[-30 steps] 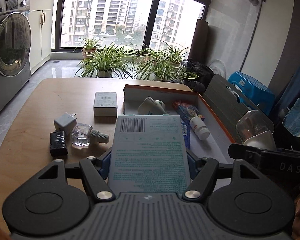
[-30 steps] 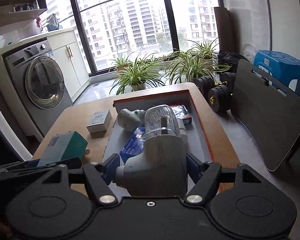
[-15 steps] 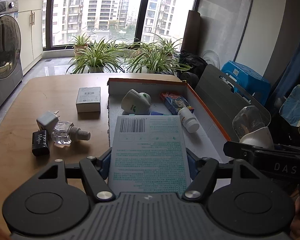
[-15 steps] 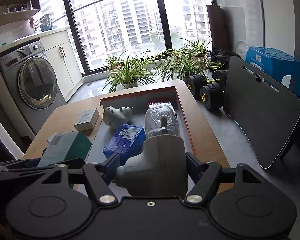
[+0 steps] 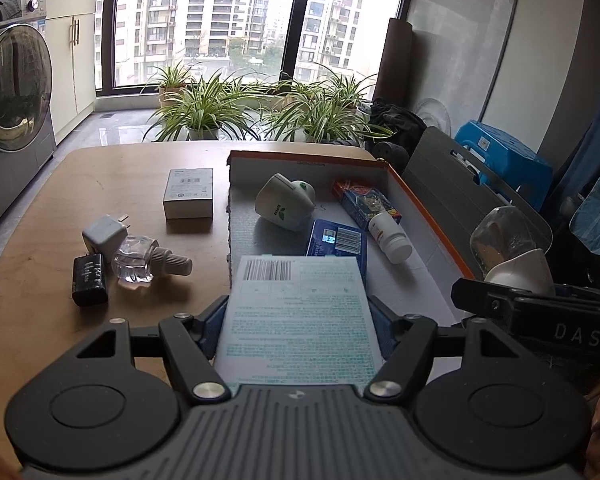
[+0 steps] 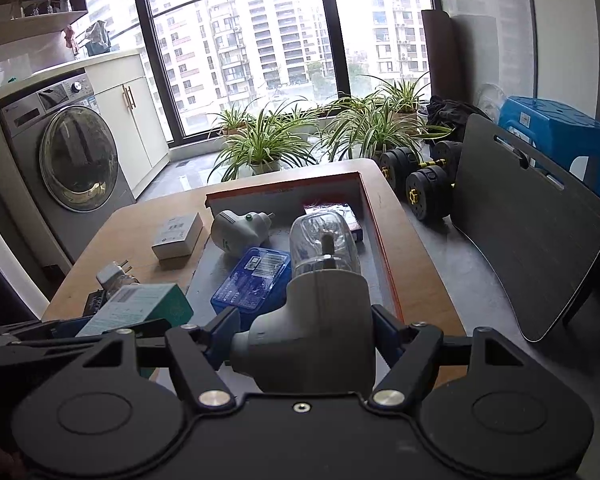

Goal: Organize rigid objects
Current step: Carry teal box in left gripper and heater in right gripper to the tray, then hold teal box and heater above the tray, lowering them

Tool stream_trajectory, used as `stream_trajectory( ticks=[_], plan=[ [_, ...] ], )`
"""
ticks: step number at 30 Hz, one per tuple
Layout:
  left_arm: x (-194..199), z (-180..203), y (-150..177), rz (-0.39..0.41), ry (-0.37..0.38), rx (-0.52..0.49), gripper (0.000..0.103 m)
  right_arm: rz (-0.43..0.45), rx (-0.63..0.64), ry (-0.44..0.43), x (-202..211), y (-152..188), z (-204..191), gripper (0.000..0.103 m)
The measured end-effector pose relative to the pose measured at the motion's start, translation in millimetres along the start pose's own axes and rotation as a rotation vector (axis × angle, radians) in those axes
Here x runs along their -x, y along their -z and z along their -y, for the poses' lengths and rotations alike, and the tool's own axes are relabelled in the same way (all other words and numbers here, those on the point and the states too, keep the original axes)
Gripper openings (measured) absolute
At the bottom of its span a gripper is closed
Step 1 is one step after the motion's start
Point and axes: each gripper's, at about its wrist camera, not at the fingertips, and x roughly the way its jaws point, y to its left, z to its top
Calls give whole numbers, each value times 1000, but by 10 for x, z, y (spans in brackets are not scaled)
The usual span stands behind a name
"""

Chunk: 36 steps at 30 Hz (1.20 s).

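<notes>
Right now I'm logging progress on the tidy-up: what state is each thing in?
Left tongs: shut on teal printed carton.
Right tongs: shut on white plug-in vaporizer with clear bottle.
Orange-rimmed tray: partly filled.
Clear refill bottle: lying on wooden table.

Left gripper (image 5: 298, 316) and right gripper (image 6: 302, 340) side by side, angled downward, fingers clamped on loads.

Each camera sits on a gripper and looks forward and down along its fingers. Both face the big window with green plants (image 5: 204, 108), from close above the round wooden table (image 5: 60, 208). Both see the orange-edged cardboard tray (image 6: 374, 216) and the silver washing machine (image 6: 76, 152); the right camera sits further right.
</notes>
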Motion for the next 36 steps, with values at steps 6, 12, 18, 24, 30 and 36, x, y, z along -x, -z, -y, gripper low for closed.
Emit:
stream_trajectory(
  ticks=[6,12,18,24,30,36],
  plan=[
    [10,6,-12,3,5,0,72,-3,6,0,-8,-8,-10,85],
    [-4,3,-12,-2,8,1,72,-7,7,3,-17,-12,-19,85],
    [-15,6,-11,-5,10,1,72,-8,8,4,-19,-8,-21,85],
    [-22,15,-7,-3,9,-1,72,-11,8,2,-33,-8,-26,85],
    [-25,22,2,-3,8,2,72,-15,8,1,-60,-5,-34,85],
    [-29,25,-3,0,8,2,72,-21,7,0,-99,11,-37,85]
  ],
)
